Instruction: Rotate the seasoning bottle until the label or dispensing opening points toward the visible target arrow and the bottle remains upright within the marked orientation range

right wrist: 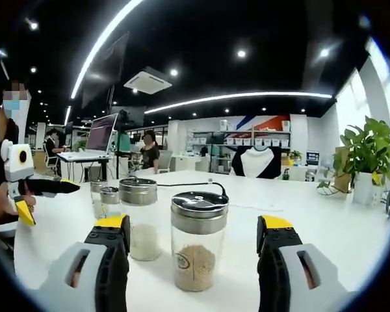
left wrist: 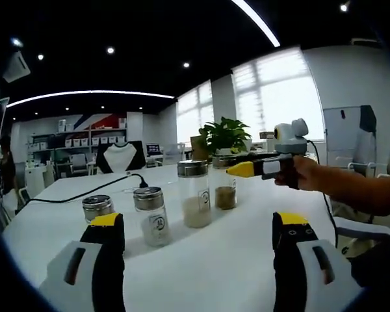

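Left gripper view: four glass seasoning bottles with metal shaker lids stand upright in a loose row on the white table (left wrist: 234,260); the tall bottle with brown seasoning (left wrist: 225,180) is farthest right, beside a tall bottle with pale contents (left wrist: 195,194), then two short bottles. The left gripper (left wrist: 198,227) hangs above the table short of the row, jaws spread wide, gripping nothing. The right gripper (left wrist: 237,170) comes in from the right, held by a hand (left wrist: 303,173), its yellow tips at the brown bottle's lid; whether it touches, and whether those jaws are parted, cannot tell here. Right gripper view: the right gripper (right wrist: 192,227) has jaws spread wide on either side of the brown-seasoning bottle (right wrist: 197,239), not closed on it; a small label faces the camera. The left gripper (right wrist: 42,198) shows at far left, tips apart. No target arrow visible, so alignment cannot be judged; rotation seems not yet begun, grasp and turn remain
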### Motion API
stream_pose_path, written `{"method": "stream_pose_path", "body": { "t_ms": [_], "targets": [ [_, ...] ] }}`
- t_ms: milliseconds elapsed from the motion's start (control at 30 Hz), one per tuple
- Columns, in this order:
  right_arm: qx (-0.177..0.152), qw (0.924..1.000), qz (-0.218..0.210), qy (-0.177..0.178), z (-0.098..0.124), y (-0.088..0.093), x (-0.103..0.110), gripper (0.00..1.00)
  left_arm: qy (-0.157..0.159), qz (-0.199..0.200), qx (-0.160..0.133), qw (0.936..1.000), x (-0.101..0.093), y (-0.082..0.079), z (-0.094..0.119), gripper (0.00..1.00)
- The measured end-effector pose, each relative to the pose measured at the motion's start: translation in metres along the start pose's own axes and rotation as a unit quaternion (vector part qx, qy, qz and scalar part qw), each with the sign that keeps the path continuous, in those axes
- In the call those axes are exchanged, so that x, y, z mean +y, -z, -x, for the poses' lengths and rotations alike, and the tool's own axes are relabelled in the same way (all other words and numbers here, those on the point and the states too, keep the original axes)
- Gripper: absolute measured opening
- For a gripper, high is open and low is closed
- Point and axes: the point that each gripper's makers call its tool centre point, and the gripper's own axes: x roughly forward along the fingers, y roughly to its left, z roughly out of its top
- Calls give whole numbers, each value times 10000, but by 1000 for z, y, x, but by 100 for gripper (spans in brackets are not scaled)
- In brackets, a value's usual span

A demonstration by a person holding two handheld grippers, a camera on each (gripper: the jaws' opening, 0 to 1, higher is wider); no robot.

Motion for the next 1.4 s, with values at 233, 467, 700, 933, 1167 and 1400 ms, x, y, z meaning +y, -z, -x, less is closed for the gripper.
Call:
{"method": "stream_pose_path", "body": {
  "t_ms": [233, 467, 700, 933, 1167, 1400],
  "targets": [
    [-79, 9999, 83, -43, 23, -3, 22, 86, -161, -52, 68, 9998, 13, 2, 6, 100],
    [165, 9997, 124, -135, 38, 16, 39, 99, -262, -35, 105, 9996, 26, 5, 11, 100],
    [111, 9997, -163, 134, 47, 23, 32, 99, -295, -6, 134, 9995, 32, 5, 15, 100],
    [69, 9999, 64, 69, 42, 15, 45, 99, -481, 69, 179, 9987, 48, 8, 20, 100],
    [67, 9999, 143, 62, 37, 12, 46, 99, -609, 116, 222, 9978, 56, 13, 21, 100],
    [79, 9999, 90, 65, 32, 14, 50, 99, -707, 46, 188, 9973, 60, 9, 23, 100]
  ]
}}
